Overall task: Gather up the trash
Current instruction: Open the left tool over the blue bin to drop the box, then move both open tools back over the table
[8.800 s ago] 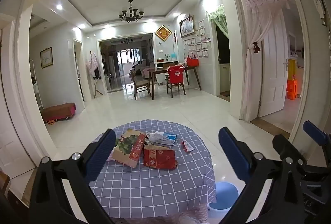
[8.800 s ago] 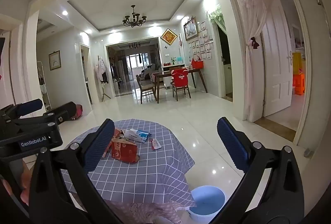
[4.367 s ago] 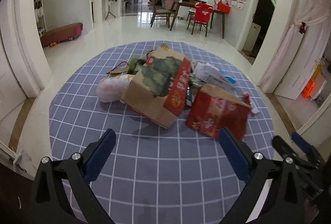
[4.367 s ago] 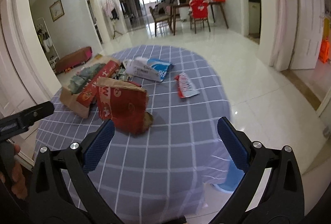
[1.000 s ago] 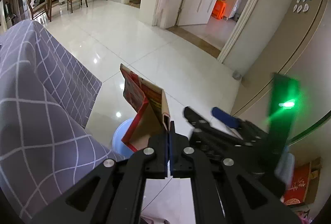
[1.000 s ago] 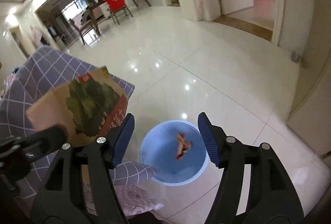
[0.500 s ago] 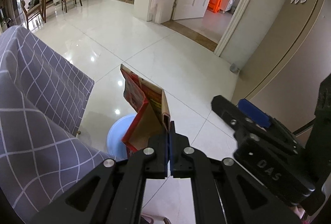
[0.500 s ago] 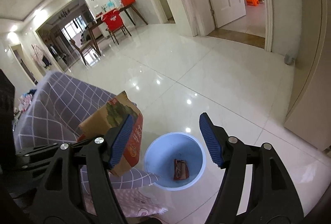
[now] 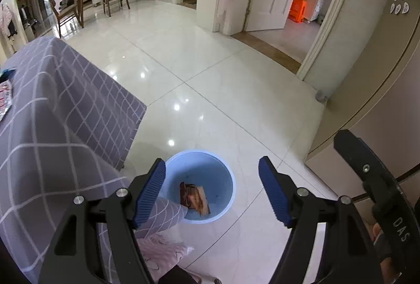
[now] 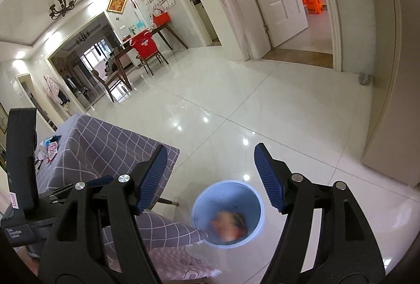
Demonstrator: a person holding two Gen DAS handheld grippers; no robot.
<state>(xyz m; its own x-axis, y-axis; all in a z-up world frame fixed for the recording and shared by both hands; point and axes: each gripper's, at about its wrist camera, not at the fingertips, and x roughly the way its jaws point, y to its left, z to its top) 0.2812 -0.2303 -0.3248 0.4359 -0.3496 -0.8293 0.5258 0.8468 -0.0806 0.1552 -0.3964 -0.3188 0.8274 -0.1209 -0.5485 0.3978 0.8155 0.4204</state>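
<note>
Left wrist: carton [image 9: 194, 198] flat in bin [image 9: 225, 171].

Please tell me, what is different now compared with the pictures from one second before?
The left gripper, which pinched a red carton above the blue bin, is opening its jaws with nothing between them; the carton now lies inside the bin. The right gripper lifted slightly, still open and empty. Bin and table stayed put.
</note>
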